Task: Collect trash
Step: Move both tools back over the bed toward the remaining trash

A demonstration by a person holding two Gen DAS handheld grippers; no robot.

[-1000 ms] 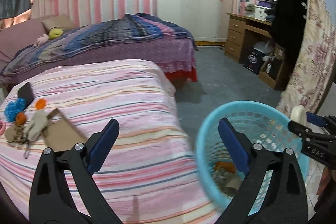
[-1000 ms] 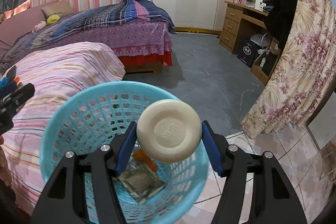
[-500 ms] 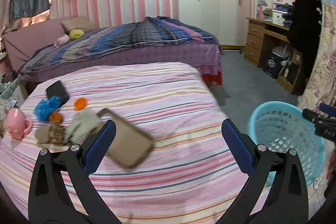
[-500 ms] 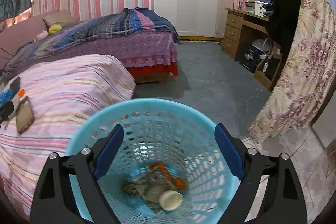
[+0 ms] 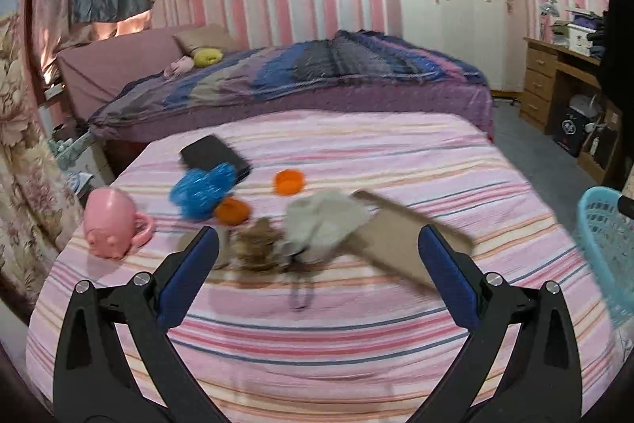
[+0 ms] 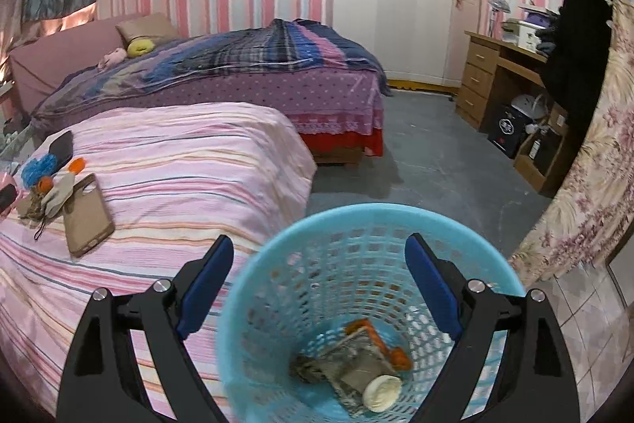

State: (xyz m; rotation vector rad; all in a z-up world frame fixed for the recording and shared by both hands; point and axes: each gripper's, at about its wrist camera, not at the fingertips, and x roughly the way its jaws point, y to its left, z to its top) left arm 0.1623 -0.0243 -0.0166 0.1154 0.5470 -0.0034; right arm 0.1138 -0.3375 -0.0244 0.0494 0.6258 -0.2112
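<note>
Left gripper [image 5: 317,264] is open, nothing between the jaws, pointing down at the striped bed [image 5: 356,343] with the pile of stuff straight ahead just past the fingertips. Nearest bits on its centre line: a brown crumpled scrap [image 5: 256,244] and a pale wad of cloth or paper [image 5: 323,221], touching each other; a dark cord loop [image 5: 301,294] trails from them toward the gripper. Two orange peel pieces [image 5: 289,182] sit a bit further back, next to a blue fuzzy ball [image 5: 202,191]. A tan phone case [image 5: 408,244] lies to the right of the wad, long axis running diagonally from upper left to lower right, partly behind the right finger. A pink mug [image 5: 113,222] is off to the left and a black phone [image 5: 216,157] at the back; neither looks like trash to me. Right gripper [image 6: 317,284] hangs over the blue basket [image 6: 495,264] beside the bed; its jaws have just been opening and stand wide apart, empty, and the round white lid [image 6: 382,392] lies at the basket bottom on top of a wrapper [image 6: 352,363] and orange bits [image 6: 398,357]. So the left hand is much nearer to the remaining trash, while the right is well apart from it. Likely next pick is the brown scrap or the wad; the left jaws already straddle that spot and need mostly a forward-down reach.
</note>
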